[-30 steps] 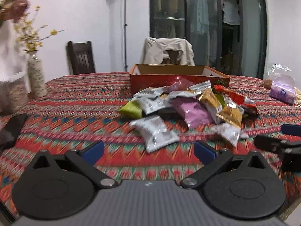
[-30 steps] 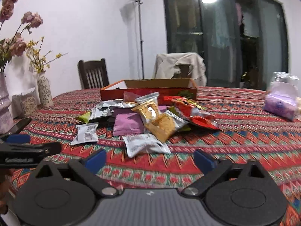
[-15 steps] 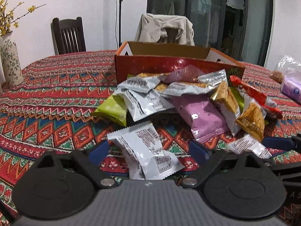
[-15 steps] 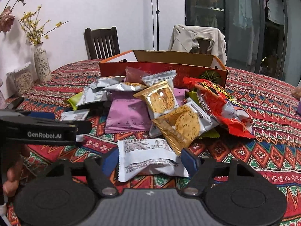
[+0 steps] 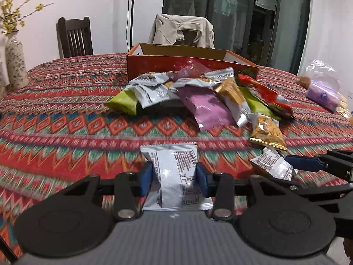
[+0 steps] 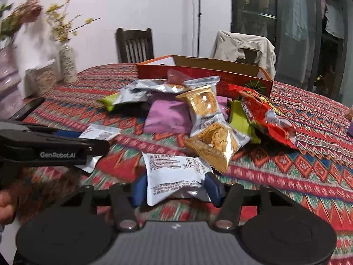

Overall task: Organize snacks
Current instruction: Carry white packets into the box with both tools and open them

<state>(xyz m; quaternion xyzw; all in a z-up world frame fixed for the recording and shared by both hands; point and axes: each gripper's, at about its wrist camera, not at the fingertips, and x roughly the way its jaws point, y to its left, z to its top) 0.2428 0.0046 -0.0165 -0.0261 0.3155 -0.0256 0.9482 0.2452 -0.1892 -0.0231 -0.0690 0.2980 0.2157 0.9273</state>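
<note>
A heap of snack packets [image 5: 198,97] lies on the patterned tablecloth in front of an open orange cardboard box [image 5: 189,66]. My left gripper [image 5: 174,177] is shut on a white snack packet [image 5: 174,172] and holds it near the table's front. My right gripper [image 6: 176,186] is shut on another white snack packet [image 6: 174,172], just before the heap [image 6: 198,110] and the box [image 6: 205,72]. The right gripper shows at the right edge of the left wrist view [image 5: 308,163]; the left one shows at the left of the right wrist view [image 6: 66,145].
A speckled vase [image 5: 16,64] with yellow flowers stands at the left. A purple tissue pack [image 5: 322,92] in a clear bag lies at the right. Two chairs [image 5: 75,37] stand behind the table, one draped with a jacket. A dark phone [image 6: 26,110] lies at the left.
Both grippers have closed, each on a white packet that lay between its open fingers before. Both packets now sit gripped between the blue pads.
</note>
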